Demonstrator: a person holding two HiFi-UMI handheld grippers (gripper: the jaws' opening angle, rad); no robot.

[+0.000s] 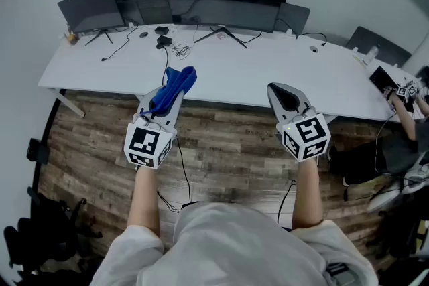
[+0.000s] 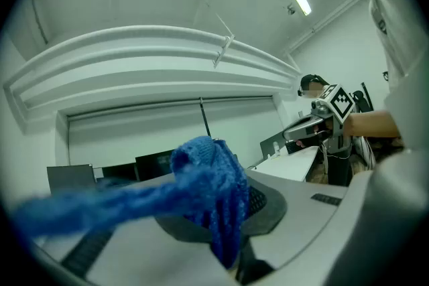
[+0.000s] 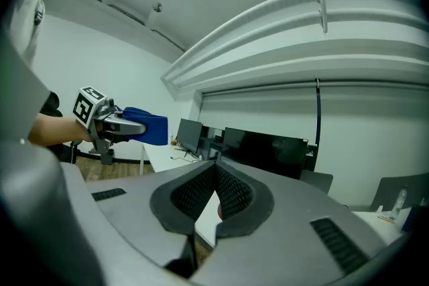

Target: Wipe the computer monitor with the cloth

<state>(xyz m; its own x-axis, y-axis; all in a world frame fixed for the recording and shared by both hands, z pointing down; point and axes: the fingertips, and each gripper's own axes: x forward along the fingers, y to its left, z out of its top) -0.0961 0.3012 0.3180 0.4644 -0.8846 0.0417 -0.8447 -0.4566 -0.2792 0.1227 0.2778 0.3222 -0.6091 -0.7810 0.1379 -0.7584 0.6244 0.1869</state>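
A wide dark computer monitor [image 1: 224, 0] stands at the back of the long white desk [image 1: 228, 74]; the right gripper view also shows this monitor [image 3: 268, 152]. My left gripper [image 1: 173, 92] hovers over the desk's front edge, shut on a blue cloth [image 1: 177, 80] that bunches over its tips. In the left gripper view the cloth [image 2: 208, 191] hangs between the jaws and trails off to the left. My right gripper [image 1: 280, 94] is level with it, further right, jaws shut with nothing between them [image 3: 216, 177]. Both grippers are well short of the monitor.
A smaller monitor [image 1: 90, 9] stands at the desk's left end, and another dark screen [image 1: 379, 45] at the far right. Cables and a small black adapter [image 1: 163, 42] lie near the desk's middle. A seated person [image 1: 405, 100] works at the right end. Wooden floor lies below me.
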